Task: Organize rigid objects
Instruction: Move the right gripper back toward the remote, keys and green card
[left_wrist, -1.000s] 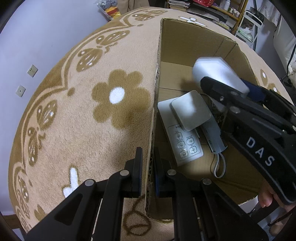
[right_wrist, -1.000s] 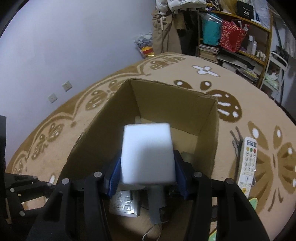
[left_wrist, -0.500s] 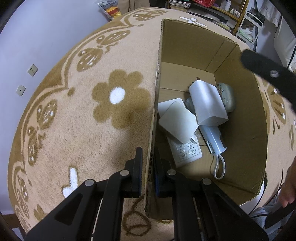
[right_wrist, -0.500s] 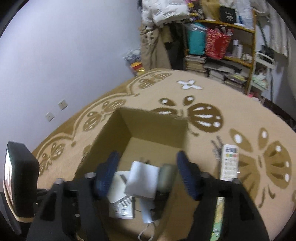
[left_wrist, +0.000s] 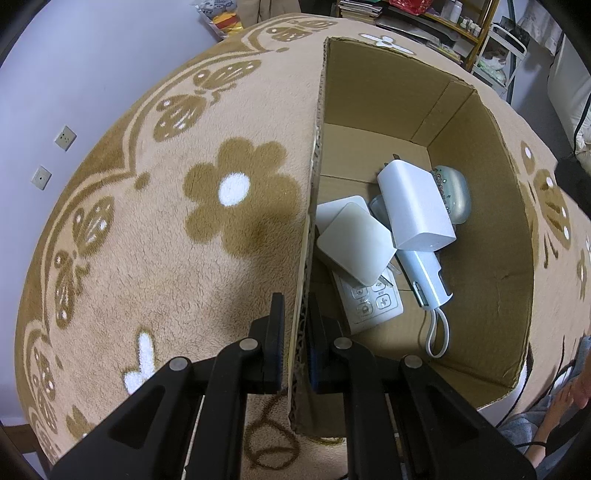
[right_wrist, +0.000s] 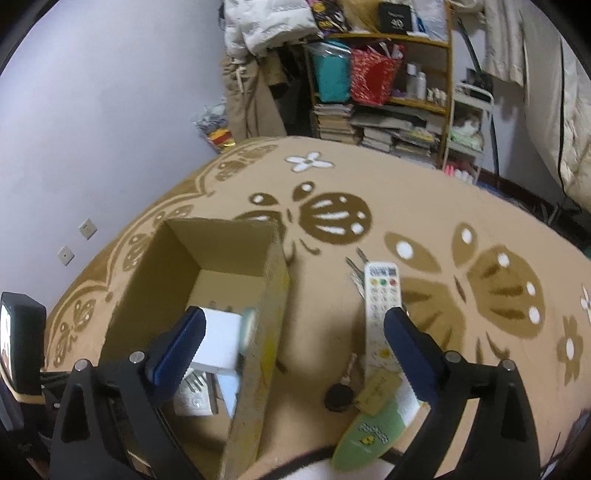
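- Left tongs (left_wrist: 295, 328) pinch the near wall of the box (left_wrist: 513, 258).
- Right tongs (right_wrist: 291, 343), just spreading wide, hold nothing.
- White charger (left_wrist: 415, 206) lies inside the box.
- Remote (right_wrist: 382, 295) lies on the carpet (right_wrist: 424, 206) beyond.

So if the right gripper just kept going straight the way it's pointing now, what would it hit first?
Probably bare carpet between the cardboard box and the white remote; the right gripper is open and nothing lies between its jaws. Depth is uncertain.

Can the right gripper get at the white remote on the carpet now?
Probably yes. The right gripper is open and empty, and the white remote lies uncovered on the carpet, outside the cardboard box. Nothing stands between them.
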